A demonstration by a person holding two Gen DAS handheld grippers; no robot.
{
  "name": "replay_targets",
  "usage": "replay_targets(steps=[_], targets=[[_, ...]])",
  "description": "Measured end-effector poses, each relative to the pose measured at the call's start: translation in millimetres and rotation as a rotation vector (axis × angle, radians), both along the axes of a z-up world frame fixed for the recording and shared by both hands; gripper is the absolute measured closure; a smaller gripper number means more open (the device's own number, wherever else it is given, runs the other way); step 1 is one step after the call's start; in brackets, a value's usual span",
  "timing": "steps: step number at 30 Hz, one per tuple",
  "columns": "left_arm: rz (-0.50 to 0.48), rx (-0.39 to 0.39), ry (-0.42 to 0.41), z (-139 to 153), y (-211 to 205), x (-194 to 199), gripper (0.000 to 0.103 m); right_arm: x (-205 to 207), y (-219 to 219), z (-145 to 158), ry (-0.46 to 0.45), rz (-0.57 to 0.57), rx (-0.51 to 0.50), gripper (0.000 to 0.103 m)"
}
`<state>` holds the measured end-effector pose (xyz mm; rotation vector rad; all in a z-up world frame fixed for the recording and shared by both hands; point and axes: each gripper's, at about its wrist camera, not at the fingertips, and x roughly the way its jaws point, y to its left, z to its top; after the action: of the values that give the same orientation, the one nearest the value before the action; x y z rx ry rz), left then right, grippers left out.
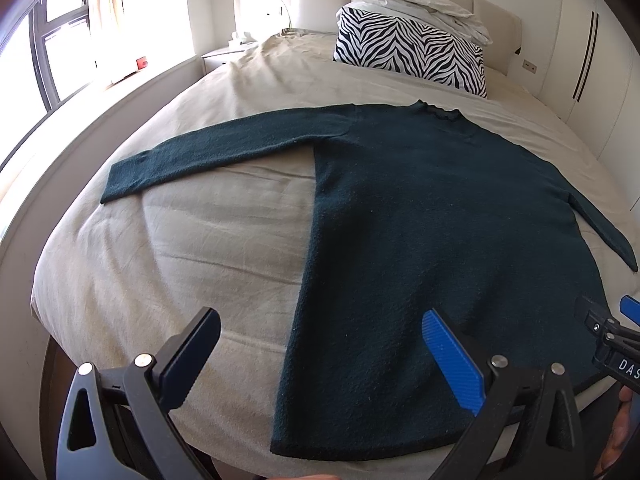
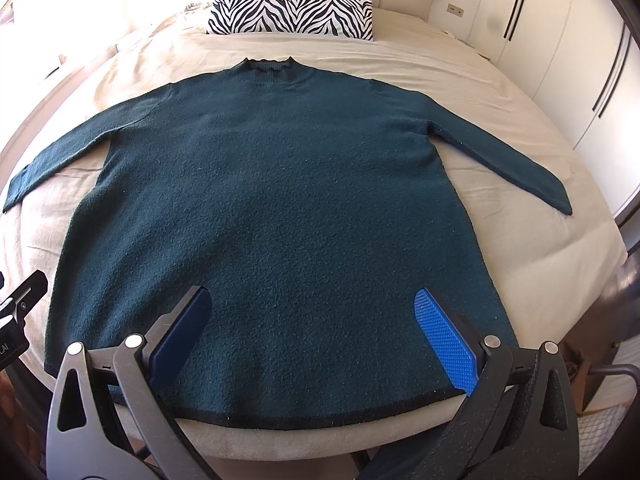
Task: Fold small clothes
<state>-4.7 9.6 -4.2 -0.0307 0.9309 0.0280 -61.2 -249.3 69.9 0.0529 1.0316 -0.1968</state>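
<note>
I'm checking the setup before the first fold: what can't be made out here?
- Left wrist view: the dark teal knit sweater has its right hem corner hidden behind the right gripper.
- Right wrist view: left cuff cut by the frame edge.
- Both views: window side overexposed; the sweater's underside is hidden against the beige bedspread.

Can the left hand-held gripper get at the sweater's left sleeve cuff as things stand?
Probably yes. The left hand-held gripper is open and the sleeve lies flat on the bare bedcover, with nothing between them.
</note>
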Motion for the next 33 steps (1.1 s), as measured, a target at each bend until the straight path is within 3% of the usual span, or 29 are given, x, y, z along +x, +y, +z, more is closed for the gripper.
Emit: replay_targets(steps=[33], targets=[[0.006,-0.011,0.010,-2.5,-1.7,-3.5,0.000,0.2,3.8,-0.8,0.004,0.008,-0.003,0.000]])
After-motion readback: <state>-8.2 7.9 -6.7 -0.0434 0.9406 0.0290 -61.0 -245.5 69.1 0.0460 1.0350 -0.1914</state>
